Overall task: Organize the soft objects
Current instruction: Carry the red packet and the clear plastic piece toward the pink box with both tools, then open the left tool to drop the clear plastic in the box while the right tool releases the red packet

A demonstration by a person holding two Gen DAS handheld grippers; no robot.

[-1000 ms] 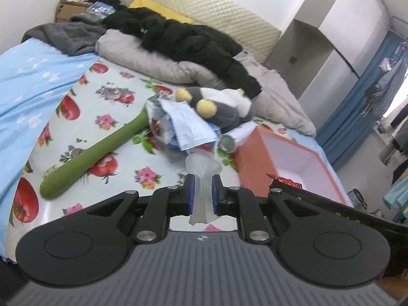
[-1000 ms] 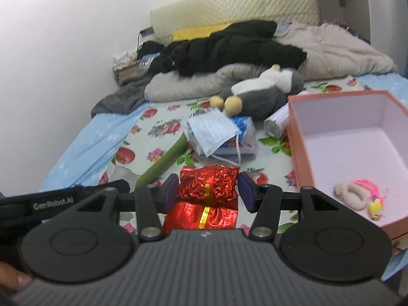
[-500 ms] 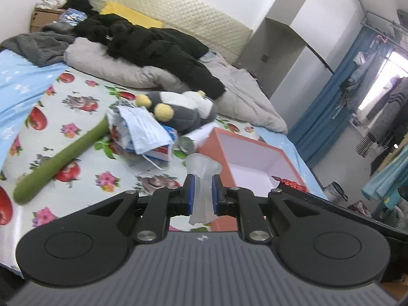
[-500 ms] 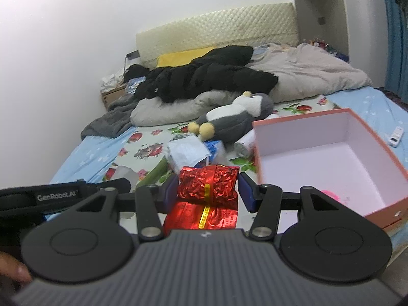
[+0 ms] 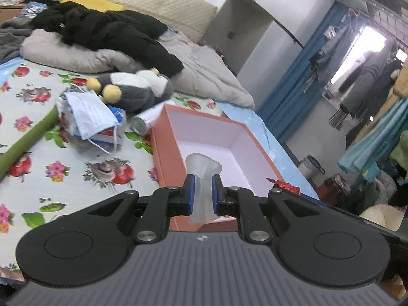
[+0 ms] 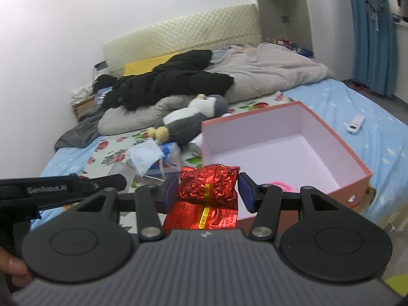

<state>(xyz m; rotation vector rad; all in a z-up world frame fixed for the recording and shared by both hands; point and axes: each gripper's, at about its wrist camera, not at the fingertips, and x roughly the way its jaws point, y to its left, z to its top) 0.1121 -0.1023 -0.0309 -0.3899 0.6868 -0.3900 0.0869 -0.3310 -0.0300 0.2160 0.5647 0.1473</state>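
My left gripper (image 5: 202,191) is shut on a translucent white plastic bag (image 5: 202,164) and holds it over the near part of the orange box (image 5: 163,153), which is open and pink inside. My right gripper (image 6: 207,191) is shut on a crinkled red foil packet (image 6: 207,185), just at the near left corner of the same box (image 6: 339,142). A pink hair tie (image 6: 279,184) lies in the box. On the bed lie a plush penguin (image 5: 132,90), a blue face mask (image 5: 89,112) on a tissue pack, and a green plush stick (image 5: 23,140).
A metal can (image 5: 139,125) lies beside the box's left wall. Black clothing (image 5: 102,29) and a grey duvet (image 5: 209,74) are heaped at the bed's far side. A white remote (image 6: 355,125) lies on the blue sheet right of the box.
Both grippers have swung right toward the box, still holding their items. The left one now has the bag above the box's inside; the right one is at the box's near left corner.
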